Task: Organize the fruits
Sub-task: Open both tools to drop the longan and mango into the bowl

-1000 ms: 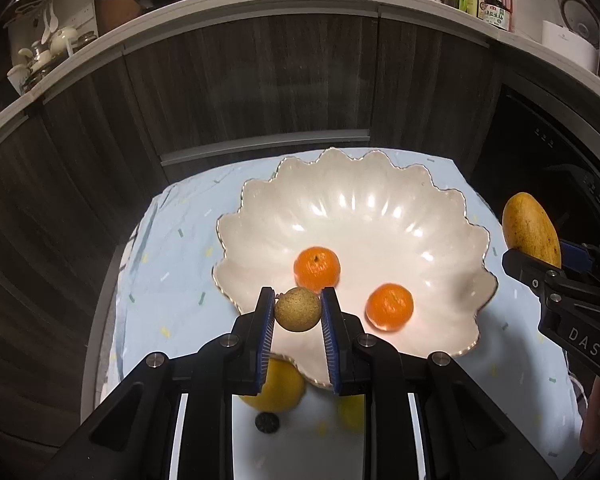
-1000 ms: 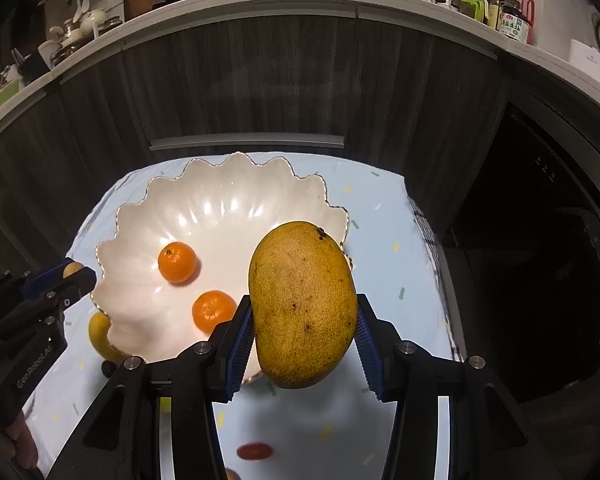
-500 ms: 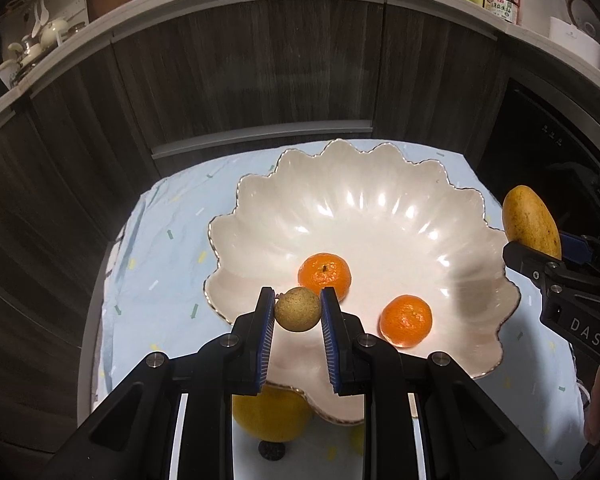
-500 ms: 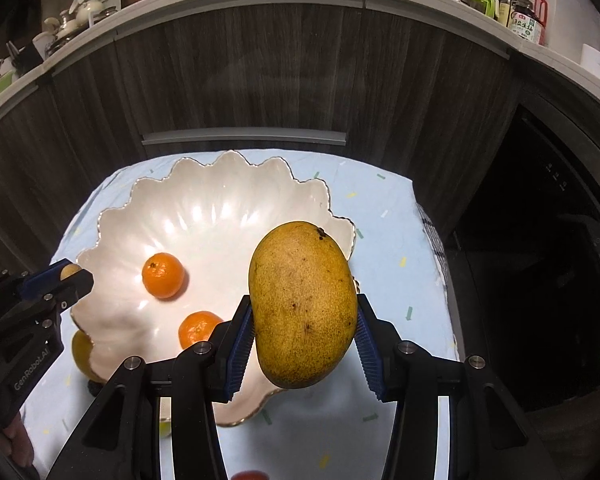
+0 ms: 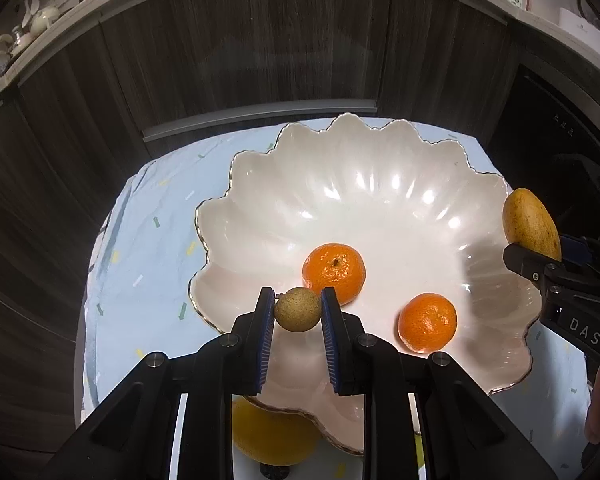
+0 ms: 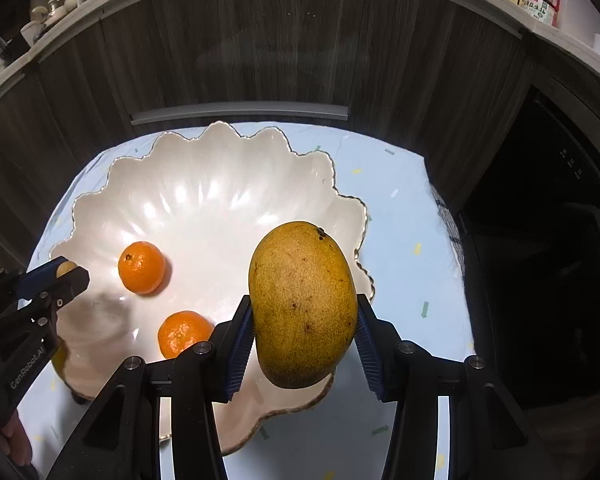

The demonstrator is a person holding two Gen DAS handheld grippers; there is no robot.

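A white scalloped bowl (image 5: 380, 200) sits on a light blue cloth and holds two mandarins (image 5: 334, 273) (image 5: 427, 322). My left gripper (image 5: 298, 312) is shut on a small brown-green round fruit (image 5: 298, 309), held over the bowl's near-left rim. My right gripper (image 6: 304, 320) is shut on a large yellow mango (image 6: 303, 304), held over the bowl's right rim (image 6: 360, 216). The mango also shows at the right edge of the left wrist view (image 5: 531, 226). The left gripper and its fruit show at the left of the right wrist view (image 6: 66, 270).
A yellow citrus fruit (image 5: 272, 436) lies on the cloth (image 5: 148, 280) beside the bowl's near edge, with a small dark object (image 5: 274, 470) by it. Dark wooden cabinet fronts (image 5: 260, 52) rise right behind the table. A dark appliance (image 6: 560, 240) stands at the right.
Both grippers have moved forward and lower over the bowl, each still holding its fruit. The bowl now looks larger and closer in both views.
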